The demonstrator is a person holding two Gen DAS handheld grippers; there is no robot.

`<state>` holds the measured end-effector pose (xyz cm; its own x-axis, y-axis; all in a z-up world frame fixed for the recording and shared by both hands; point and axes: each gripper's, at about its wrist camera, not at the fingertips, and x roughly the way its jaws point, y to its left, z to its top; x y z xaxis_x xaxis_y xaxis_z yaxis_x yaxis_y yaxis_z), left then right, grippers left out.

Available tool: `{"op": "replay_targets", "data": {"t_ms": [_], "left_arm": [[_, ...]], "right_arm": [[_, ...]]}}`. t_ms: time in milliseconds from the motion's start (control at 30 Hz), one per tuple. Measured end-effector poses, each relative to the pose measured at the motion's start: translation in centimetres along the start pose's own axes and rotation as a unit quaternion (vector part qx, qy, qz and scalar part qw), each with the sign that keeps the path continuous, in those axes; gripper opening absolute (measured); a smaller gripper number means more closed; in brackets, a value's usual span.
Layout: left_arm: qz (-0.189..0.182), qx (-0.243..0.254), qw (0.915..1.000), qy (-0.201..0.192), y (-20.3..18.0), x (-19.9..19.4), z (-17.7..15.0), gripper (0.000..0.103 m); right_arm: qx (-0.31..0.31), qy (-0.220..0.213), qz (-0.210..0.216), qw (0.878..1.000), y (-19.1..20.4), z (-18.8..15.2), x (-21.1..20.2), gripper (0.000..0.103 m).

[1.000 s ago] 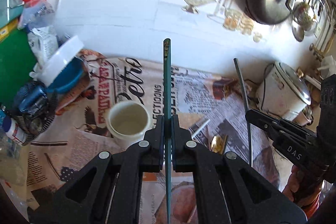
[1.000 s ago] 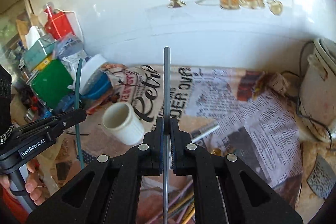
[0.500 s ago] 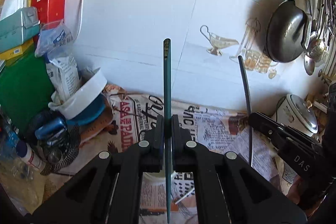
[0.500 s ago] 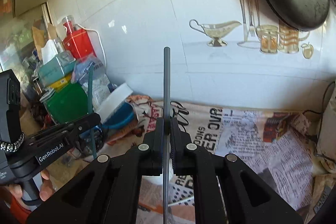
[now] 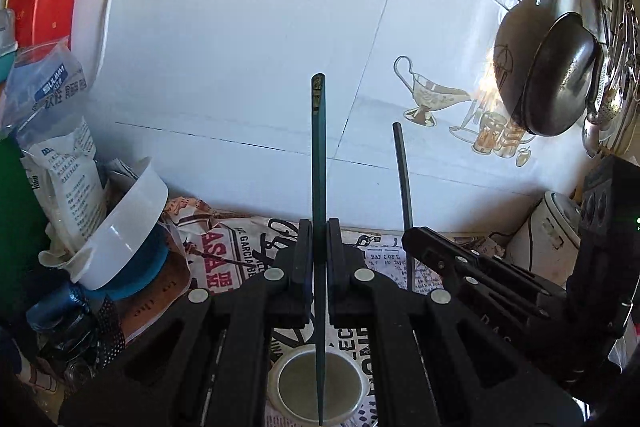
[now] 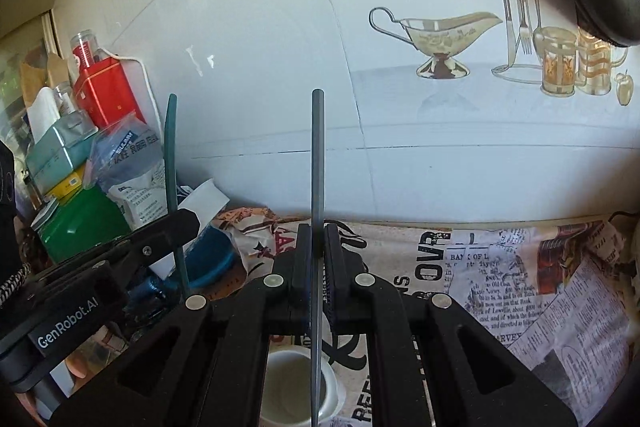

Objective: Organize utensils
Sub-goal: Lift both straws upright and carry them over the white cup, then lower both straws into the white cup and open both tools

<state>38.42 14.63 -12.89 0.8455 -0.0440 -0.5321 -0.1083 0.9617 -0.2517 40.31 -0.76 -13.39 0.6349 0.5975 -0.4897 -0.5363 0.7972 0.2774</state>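
My left gripper (image 5: 319, 247) is shut on a dark green chopstick (image 5: 319, 155) that stands upright, its lower tip over the mouth of a white cup (image 5: 316, 387). My right gripper (image 6: 316, 251) is shut on a grey chopstick (image 6: 317, 163), also upright, its lower end over the same cup (image 6: 298, 387). In the left wrist view the right gripper (image 5: 412, 239) shows at the right with the grey chopstick (image 5: 402, 179). In the right wrist view the left gripper (image 6: 182, 223) shows at the left with the green chopstick (image 6: 173, 155).
Newspaper (image 6: 520, 287) covers the counter below a white tiled wall (image 5: 240, 47). A white bowl in a blue bowl (image 5: 124, 227), bags, a red tin (image 6: 106, 95) and a green box (image 6: 80, 227) crowd the left. A dark pan (image 5: 556, 75) hangs right; a rice cooker (image 5: 548, 235) stands below.
Both grippers have tilted up and come closer together. The cup has slid to the bottom of both views, under the lower ends of both chopsticks. Both stay shut.
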Motion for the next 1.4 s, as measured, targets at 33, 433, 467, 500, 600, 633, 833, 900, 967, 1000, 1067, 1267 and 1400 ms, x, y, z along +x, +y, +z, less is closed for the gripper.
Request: {"op": "replay_targets", "data": {"t_ms": [33, 433, 467, 500, 600, 633, 833, 900, 967, 1000, 1067, 1267, 1400], "left_arm": [[-0.002, -0.001, 1.0, 0.002, 0.3, 0.6, 0.0, 0.004], [-0.015, -0.012, 0.9995, 0.026, 3.1, 4.2, -2.0, 0.004], [-0.017, -0.013, 0.9993, 0.031, 3.2, 4.5, -2.3, 0.004], [-0.017, -0.014, 0.9991, 0.036, 3.3, 4.7, -2.6, 0.004], [-0.014, -0.014, 0.9984, 0.053, 3.4, 5.3, -3.5, 0.004], [-0.014, -0.015, 0.998, 0.059, 3.4, 5.4, -3.8, 0.004], [-0.003, -0.001, 0.9956, 0.094, 2.9, 5.4, -5.6, 0.004], [0.002, 0.002, 0.9943, 0.107, 2.7, 5.4, -6.0, 0.004], [0.009, 0.004, 0.993, 0.118, 2.7, 5.3, -6.4, 0.004], [0.011, 0.002, 0.9926, 0.121, 2.7, 5.2, -6.5, 0.004], [0.016, -0.002, 0.9919, 0.126, 2.7, 4.9, -6.6, 0.005], [0.033, -0.004, 0.9893, 0.142, 2.6, 4.2, -6.8, 0.005], [0.043, 0.002, 0.9888, 0.143, 2.3, 3.0, -6.9, 0.005]], "right_arm": [[0.006, -0.001, -0.002, 1.0, -0.1, -0.1, 0.6, 0.005], [0.025, 0.001, -0.012, 1.0, 0.4, -1.5, 4.3, 0.005], [0.024, 0.001, -0.013, 1.0, 0.4, -1.8, 4.4, 0.005], [0.023, 0.002, -0.014, 1.0, 0.4, -2.1, 4.5, 0.005], [0.021, 0.015, -0.016, 1.0, 0.3, -3.1, 4.8, 0.005], [0.02, 0.021, -0.017, 0.999, 0.2, -3.5, 4.7, 0.005], [0.007, 0.05, -0.018, 0.999, 0.1, -5.1, 3.9, 0.005], [0.007, 0.062, -0.016, 0.998, 0.0, -5.5, 3.7, 0.005], [0.007, 0.072, -0.015, 0.997, -0.1, -6.0, 3.5, 0.005], [0.006, 0.078, -0.013, 0.997, -0.1, -6.2, 3.3, 0.005], [0.004, 0.088, -0.011, 0.996, -0.2, -6.7, 3.1, 0.005], [-0.01, 0.111, -0.004, 0.994, 0.2, -6.9, 2.4, 0.005], [-0.021, 0.119, -0.002, 0.993, 0.5, -6.7, 1.4, 0.006]]}}
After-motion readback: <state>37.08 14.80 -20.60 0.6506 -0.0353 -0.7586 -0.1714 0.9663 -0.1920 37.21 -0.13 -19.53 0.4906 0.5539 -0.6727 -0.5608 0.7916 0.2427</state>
